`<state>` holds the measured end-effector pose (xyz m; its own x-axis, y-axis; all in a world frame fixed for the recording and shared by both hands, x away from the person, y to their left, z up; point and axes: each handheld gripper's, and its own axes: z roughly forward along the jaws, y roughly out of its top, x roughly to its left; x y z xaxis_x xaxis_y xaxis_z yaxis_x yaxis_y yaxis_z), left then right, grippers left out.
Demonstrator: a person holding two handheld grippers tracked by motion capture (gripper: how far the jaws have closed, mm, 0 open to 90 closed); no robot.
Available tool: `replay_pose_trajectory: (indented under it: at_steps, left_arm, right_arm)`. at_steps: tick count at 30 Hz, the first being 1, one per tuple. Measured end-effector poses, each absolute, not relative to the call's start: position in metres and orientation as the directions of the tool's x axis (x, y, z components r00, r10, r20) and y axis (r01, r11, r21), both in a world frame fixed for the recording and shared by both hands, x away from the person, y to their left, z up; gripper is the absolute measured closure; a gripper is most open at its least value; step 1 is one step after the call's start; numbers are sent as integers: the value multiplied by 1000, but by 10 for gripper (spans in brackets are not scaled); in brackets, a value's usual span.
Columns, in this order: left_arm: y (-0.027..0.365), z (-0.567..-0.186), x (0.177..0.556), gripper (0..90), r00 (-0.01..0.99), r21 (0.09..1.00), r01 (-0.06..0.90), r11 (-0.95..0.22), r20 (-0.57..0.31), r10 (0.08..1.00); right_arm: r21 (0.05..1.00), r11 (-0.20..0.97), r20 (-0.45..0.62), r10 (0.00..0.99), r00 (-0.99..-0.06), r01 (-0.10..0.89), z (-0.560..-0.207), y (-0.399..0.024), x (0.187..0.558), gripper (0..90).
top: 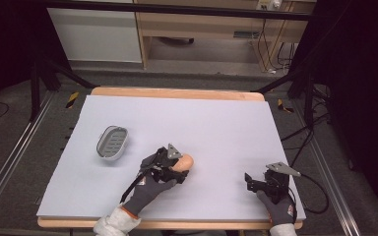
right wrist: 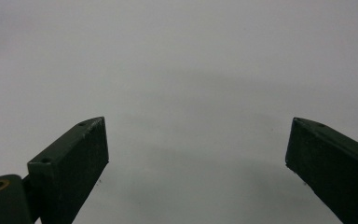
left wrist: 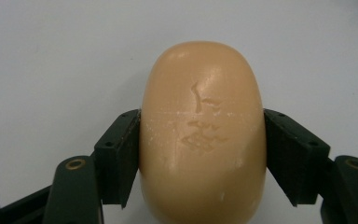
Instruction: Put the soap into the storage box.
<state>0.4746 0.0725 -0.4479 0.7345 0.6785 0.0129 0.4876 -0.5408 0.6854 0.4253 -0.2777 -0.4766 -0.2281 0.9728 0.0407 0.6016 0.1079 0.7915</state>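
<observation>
- Near the table's front edge, the left gripper (left wrist: 200,154) clamps the tan soap bar (left wrist: 203,135) across its narrow sides, probably for a steady carry.
- Left of it, the grey soap dish (top: 112,143) sits hollow-up, ready to receive.
- Over bare table (top: 216,123), the right gripper (right wrist: 198,154) gapes wide, holding nothing.

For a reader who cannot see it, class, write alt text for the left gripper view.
A tan oval soap bar is clamped at its sides between two black jaws of the left gripper. Faint characters are stamped on its face, and a plain pale tabletop lies behind.
</observation>
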Motion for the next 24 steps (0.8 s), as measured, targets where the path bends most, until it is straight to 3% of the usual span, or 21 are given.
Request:
replay_pose_trajectory:
  at_steps: [24]
  left_arm:
    - [114, -429, 464, 313, 707, 722, 480, -498, 17, 707]
  right_arm:
    - [791, 109, 38, 973, -226, 602, -477, -278, 426, 61]
